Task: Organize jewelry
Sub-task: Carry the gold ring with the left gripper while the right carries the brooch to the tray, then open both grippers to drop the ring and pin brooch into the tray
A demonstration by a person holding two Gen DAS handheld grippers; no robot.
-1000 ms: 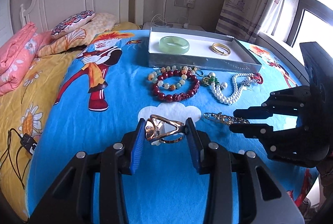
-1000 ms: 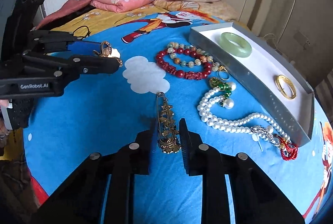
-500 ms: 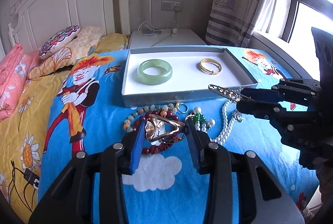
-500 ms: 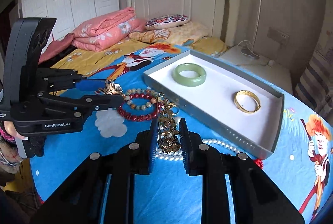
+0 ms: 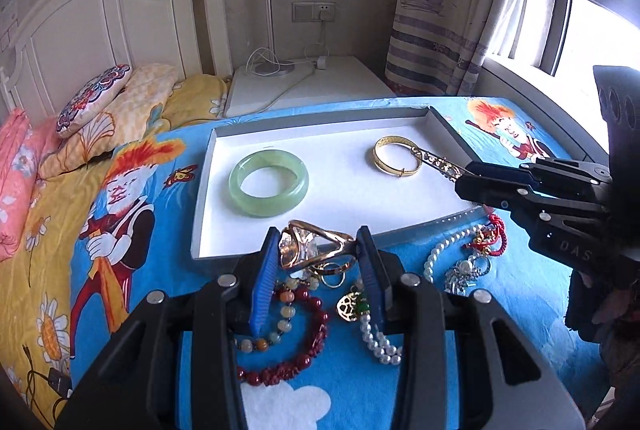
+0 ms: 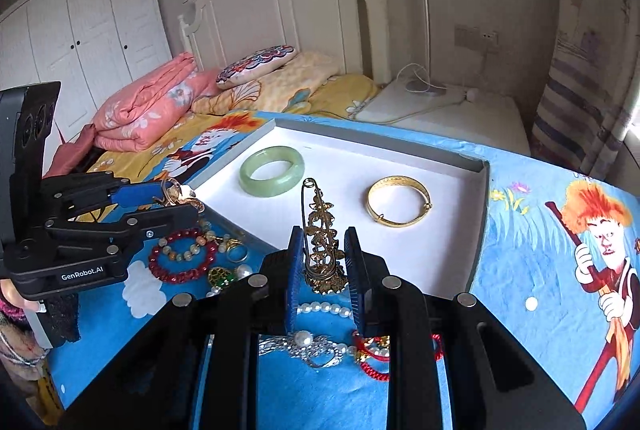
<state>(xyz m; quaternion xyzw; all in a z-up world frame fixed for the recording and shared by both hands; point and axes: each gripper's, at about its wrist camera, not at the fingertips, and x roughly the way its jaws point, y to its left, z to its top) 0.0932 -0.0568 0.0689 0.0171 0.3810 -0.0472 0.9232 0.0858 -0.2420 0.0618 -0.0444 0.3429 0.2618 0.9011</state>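
On the far left lies a pink blanket (image 6: 148, 106), folded on the yellow sheet, with a patterned pillow (image 5: 93, 98) near it by the white headboard (image 5: 112, 26).

Next comes the left gripper (image 5: 317, 250). Its blue fingers (image 5: 262, 282) are squeezed tight on a gold ring (image 5: 310, 248) with a big clear stone. The ring is held up in the air just over the near edge of the tray (image 5: 208, 166). Under the gripper, on the blue cartoon bedspread (image 5: 132, 242), lie a dark red bead bracelet (image 5: 304, 354), a bracelet of pale mixed beads (image 5: 280, 310), a small gold ring (image 5: 332, 278) and a green and gold pendant (image 5: 352, 308).

The tray is a flat grey box with a white floor. A green jade bangle (image 5: 268, 182) lies in its left part. A gold bangle (image 5: 398, 160) lies in its right part, well apart from the green one.

On the right is the right gripper (image 6: 323, 262). Its fingers (image 6: 294, 282) are close together and hold a long gold brooch (image 6: 322, 234) with a pin. The brooch stands upright over the near edge of the tray. In the left view its tip seems to reach the gold bangle, but you cannot tell if they touch.

In front of the tray on this side lie a white pearl necklace (image 5: 444, 250), a silver sparkly piece (image 5: 464, 272) and a red cord charm (image 5: 494, 240). Past the bed are a white nightstand (image 5: 308, 86) and a striped curtain (image 5: 440, 30).
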